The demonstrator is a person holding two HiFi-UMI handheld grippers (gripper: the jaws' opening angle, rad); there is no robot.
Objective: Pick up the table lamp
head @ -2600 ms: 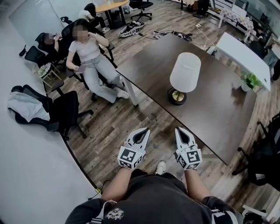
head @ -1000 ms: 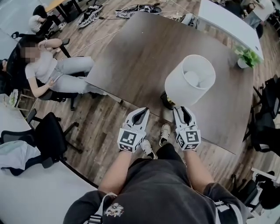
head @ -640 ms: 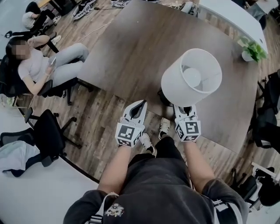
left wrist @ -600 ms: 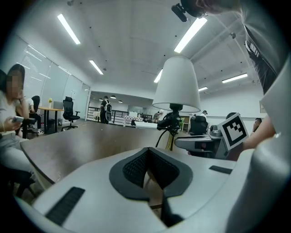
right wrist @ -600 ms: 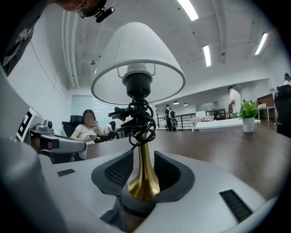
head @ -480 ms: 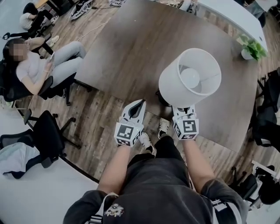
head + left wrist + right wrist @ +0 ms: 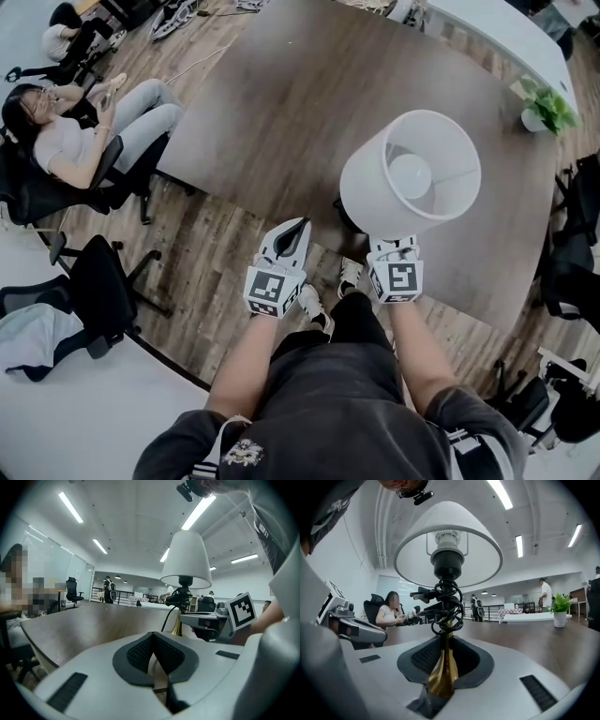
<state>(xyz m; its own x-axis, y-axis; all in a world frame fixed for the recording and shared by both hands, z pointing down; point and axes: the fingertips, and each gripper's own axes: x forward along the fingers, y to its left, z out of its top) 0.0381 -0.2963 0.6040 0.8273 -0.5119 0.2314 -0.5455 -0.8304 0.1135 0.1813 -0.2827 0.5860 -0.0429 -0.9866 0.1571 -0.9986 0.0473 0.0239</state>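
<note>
- The right gripper (image 7: 394, 251) has its two jaws shut on the thin gold stem (image 7: 442, 667) of the table lamp (image 7: 410, 173). The stem stands right between the jaws.
- A black cord (image 7: 446, 606) is wound in loops around the stem, just above the jaws.
- The white shade (image 7: 450, 527) is on top, straight above the gripper. In the head view it hides the tips of the jaws.
- The lamp is at the near edge of the big dark table (image 7: 300, 103), close to the person holding the grippers. I cannot tell if its bottom is touching the table.
- The left gripper (image 7: 296, 234) has its jaws closed together with nothing in them. It is just to the left of the lamp, over the wood floor (image 7: 225, 253), and does not touch the lamp.
- A small green plant (image 7: 544, 108) sits far off, past the table's right corner.
- A person (image 7: 80, 131) sits in a black chair to the left, well away from the table.
</note>
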